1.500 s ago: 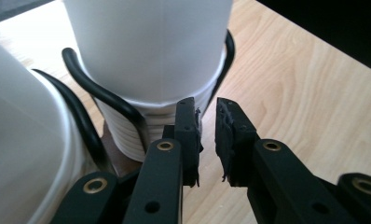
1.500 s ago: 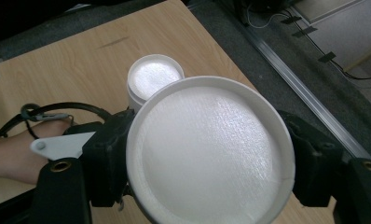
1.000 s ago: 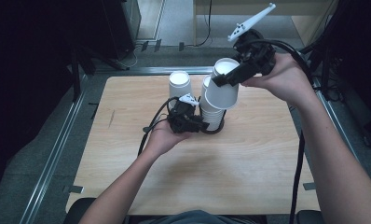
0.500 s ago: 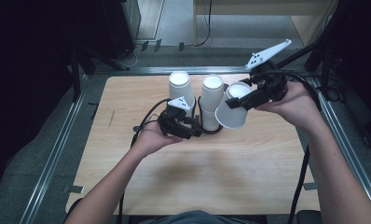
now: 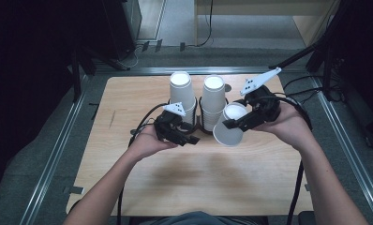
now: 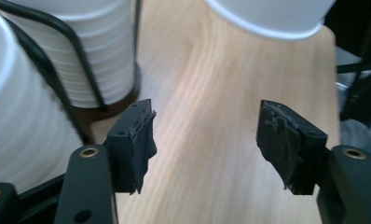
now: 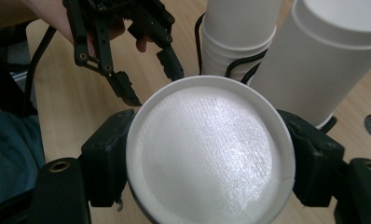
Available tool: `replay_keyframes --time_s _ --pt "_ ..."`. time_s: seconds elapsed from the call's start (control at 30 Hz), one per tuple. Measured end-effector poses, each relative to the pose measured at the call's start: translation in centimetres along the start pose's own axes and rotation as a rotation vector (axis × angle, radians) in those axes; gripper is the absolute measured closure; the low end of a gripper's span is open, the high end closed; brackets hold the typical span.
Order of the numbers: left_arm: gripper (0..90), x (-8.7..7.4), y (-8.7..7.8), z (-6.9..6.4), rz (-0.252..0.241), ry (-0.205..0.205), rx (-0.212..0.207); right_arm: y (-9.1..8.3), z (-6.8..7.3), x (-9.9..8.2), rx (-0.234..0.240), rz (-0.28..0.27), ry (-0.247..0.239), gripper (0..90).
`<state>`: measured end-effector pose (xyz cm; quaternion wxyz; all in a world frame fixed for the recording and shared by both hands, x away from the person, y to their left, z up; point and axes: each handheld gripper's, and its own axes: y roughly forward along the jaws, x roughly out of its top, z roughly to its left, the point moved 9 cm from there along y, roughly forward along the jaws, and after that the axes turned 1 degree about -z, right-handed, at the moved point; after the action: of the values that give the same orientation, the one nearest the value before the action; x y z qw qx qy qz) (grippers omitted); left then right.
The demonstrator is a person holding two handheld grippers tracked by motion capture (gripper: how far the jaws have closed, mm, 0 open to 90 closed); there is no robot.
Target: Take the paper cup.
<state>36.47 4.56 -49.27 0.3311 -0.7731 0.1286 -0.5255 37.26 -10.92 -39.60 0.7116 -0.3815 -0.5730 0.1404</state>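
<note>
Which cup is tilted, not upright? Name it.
The single cup clamped in the right gripper, beside the two upright stacks in the wire holder.

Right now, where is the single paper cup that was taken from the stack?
In the high view the single paper cup is held upside down in the right gripper, tilted above the table, just right of the middle cup stack.

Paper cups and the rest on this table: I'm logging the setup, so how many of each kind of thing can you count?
Stacks of white cups in the wire holder: 2
Single white cup held by the right gripper: 1
Black wire holder: 1
Grippers, counting the left gripper: 2
Total: 6
</note>
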Motion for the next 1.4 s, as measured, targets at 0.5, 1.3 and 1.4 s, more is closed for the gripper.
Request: replay_keyframes --time_s 0.5,1.3,1.4 --pt "10.3 -1.7 0.4 -0.6 -0.002 -0.018 -0.073 4.6 1.1 -3.4 0.062 0.010 0.011 26.0" --pt "0.1 -3.6 2.3 -0.9 0.027 0.029 -0.088 9.4 2.1 -4.6 0.160 -0.054 0.031 26.0" --pt "0.1 -3.6 2.7 -0.9 0.025 0.045 -0.088 9.6 2.5 -4.3 0.170 -0.059 0.019 26.0"
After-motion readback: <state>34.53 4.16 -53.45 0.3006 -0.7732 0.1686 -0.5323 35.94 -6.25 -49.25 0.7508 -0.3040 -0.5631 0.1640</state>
